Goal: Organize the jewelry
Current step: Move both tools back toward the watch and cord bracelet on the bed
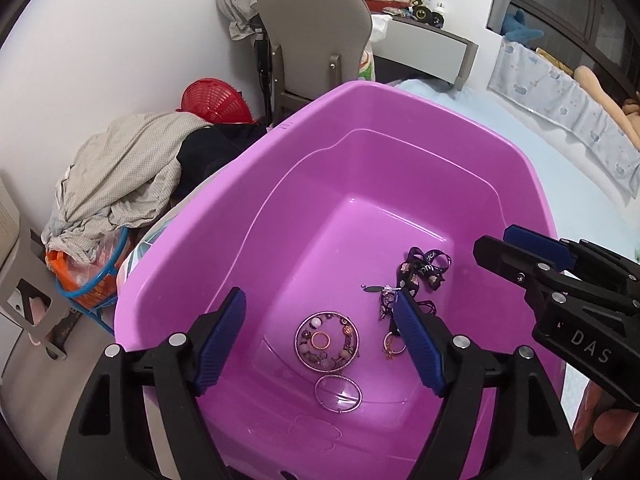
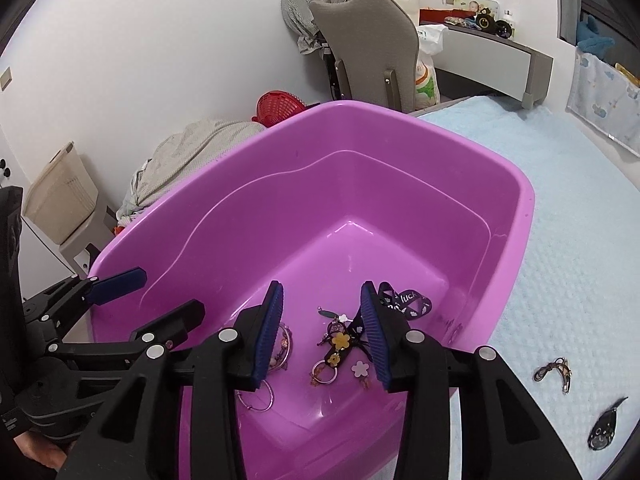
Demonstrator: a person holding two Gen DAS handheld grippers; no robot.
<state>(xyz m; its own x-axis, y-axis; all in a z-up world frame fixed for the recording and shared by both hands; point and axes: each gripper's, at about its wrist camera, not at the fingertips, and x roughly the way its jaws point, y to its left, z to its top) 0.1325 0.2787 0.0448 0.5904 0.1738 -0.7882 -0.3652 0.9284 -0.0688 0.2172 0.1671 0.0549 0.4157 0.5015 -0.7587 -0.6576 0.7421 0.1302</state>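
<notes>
A purple plastic tub [image 1: 400,152] [image 2: 400,184] stands on the bed. On its floor lie a beaded bracelet coil [image 1: 327,340], a thin silver bangle [image 1: 338,393] [image 2: 256,400], a black printed strap [image 1: 424,266] [image 2: 408,304] and a flower keychain [image 2: 340,342] with rings. My left gripper [image 1: 320,320] is open and empty above the bracelets. My right gripper [image 2: 322,312] is open and empty above the keychain; it shows in the left wrist view [image 1: 532,256] at the right.
Outside the tub on the light blue bed cover [image 2: 560,220] lie a brown cord piece [image 2: 554,372] and a dark charm [image 2: 602,432]. A grey chair [image 1: 316,28], a pile of clothes [image 1: 124,168] and a red basket [image 1: 216,100] stand behind.
</notes>
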